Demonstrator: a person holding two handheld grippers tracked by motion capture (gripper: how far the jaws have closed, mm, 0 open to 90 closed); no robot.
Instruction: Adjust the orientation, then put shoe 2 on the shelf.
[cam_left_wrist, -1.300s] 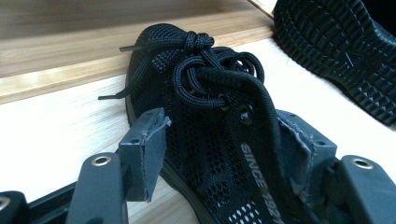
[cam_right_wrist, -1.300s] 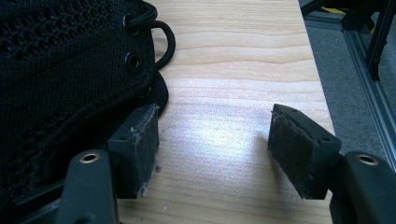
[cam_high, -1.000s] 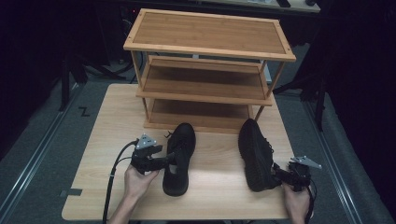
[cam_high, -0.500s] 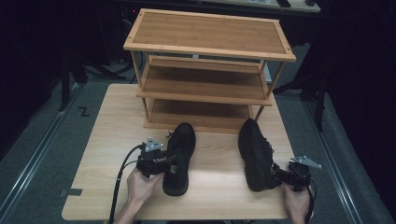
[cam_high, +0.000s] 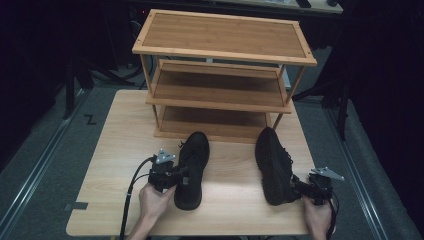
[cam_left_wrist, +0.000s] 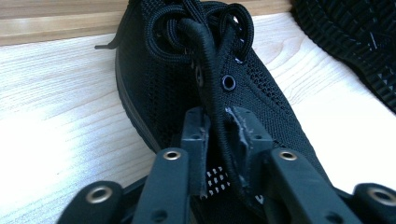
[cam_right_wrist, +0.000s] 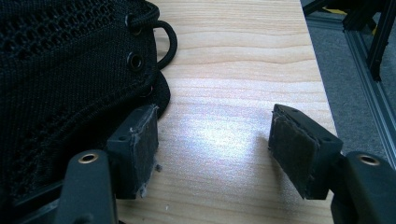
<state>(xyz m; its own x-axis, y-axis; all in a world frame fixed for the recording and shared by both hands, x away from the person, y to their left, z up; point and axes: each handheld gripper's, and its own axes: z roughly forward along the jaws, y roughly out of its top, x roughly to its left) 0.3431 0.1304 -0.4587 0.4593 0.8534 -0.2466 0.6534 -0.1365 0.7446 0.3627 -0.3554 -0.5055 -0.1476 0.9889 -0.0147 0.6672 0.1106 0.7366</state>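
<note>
Two black mesh lace-up shoes lie on the wooden table (cam_high: 115, 150). The left shoe (cam_high: 192, 167) stands upright, toe toward the rack. My left gripper (cam_high: 181, 173) comes at it from the left, and in the left gripper view the gripper (cam_left_wrist: 215, 135) is shut on the shoe's (cam_left_wrist: 182, 79) laced collar edge. The right shoe (cam_high: 272, 162) lies on its side, its treaded sole (cam_left_wrist: 359, 37) facing the left one. My right gripper (cam_high: 296, 185) is at that shoe's heel end. It (cam_right_wrist: 217, 144) stands open over bare table, one pad (cam_right_wrist: 142, 140) against the shoe's (cam_right_wrist: 65, 70) rim.
A three-tier wooden shoe rack (cam_high: 220, 75) stands at the back of the table, just beyond the shoes' toes. The table's right edge (cam_right_wrist: 322, 70) runs close to my right gripper, with grey floor and a metal rail (cam_right_wrist: 373, 93) beyond it.
My left gripper has slid right into the left shoe's side and closed on its collar. The right gripper and both shoes have stayed put.
</note>
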